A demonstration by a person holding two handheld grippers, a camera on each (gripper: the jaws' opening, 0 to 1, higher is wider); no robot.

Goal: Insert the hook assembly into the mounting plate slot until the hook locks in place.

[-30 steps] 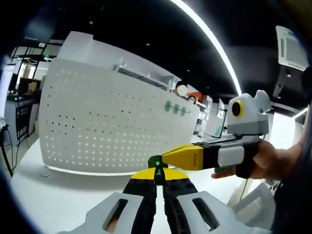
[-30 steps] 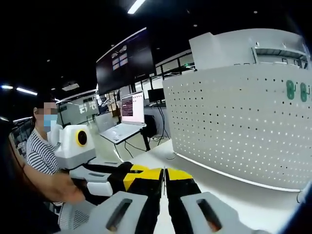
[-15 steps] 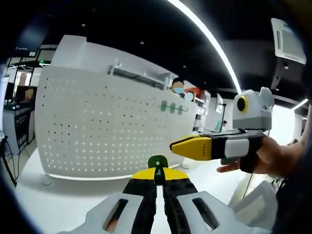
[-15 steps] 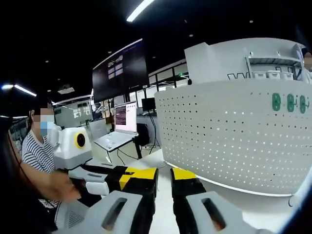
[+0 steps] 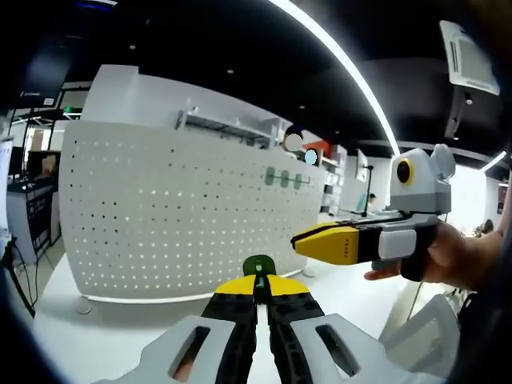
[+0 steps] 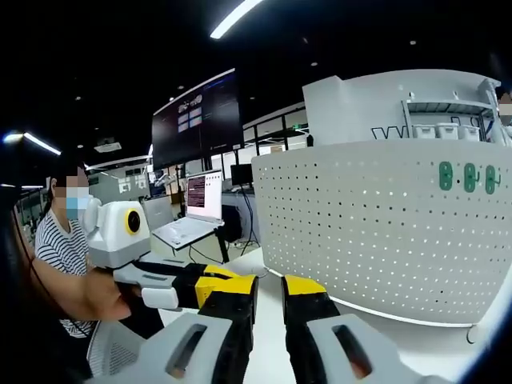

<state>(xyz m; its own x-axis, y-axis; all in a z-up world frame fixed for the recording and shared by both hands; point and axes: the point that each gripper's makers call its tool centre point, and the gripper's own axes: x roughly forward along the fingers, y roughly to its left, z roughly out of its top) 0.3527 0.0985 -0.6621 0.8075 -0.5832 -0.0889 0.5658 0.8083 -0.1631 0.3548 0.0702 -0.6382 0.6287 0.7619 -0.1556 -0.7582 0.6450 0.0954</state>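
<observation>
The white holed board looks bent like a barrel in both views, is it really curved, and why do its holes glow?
Left gripper view: the pegboard bulges from fisheye distortion; light shines through its holes. Right gripper view: same bulge, dark ceiling, bright strip light.

Both gripper views face the white pegboard [image 5: 184,212] [image 6: 384,228] from near, above the table.
</observation>
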